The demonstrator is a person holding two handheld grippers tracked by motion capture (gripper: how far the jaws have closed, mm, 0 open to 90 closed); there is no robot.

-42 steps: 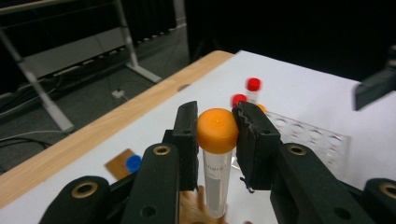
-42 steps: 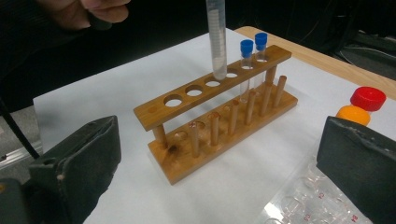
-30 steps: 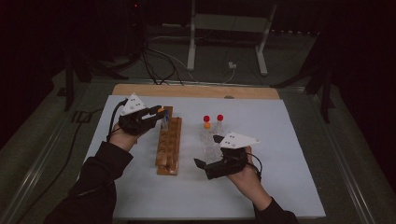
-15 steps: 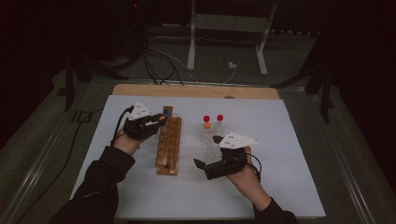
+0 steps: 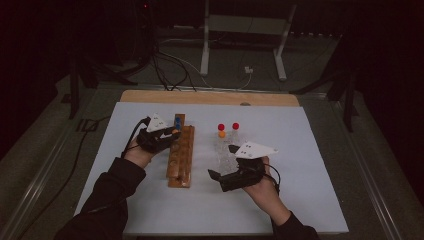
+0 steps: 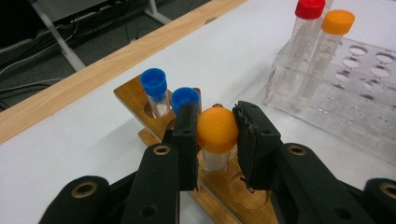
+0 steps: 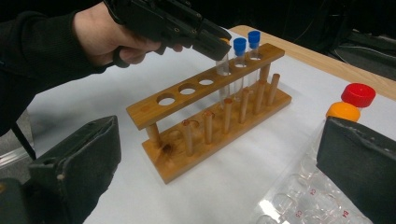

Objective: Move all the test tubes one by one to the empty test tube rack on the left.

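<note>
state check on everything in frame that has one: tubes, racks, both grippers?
left gripper: shut on the orange-capped tube
orange-capped tube: capped, upright, in a hole of the wooden rack
wooden rack: upright, three tubes in it, three near holes empty
blue-capped tubes: capped, seated at the rack's far end
clear rack: holds a red-capped and an orange-capped tube, other holes empty
right gripper: open, holding nothing

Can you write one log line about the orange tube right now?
left gripper: shut on orange-capped tube | tube: in third hole of wooden rack | right gripper: open, idle by clear rack
</note>
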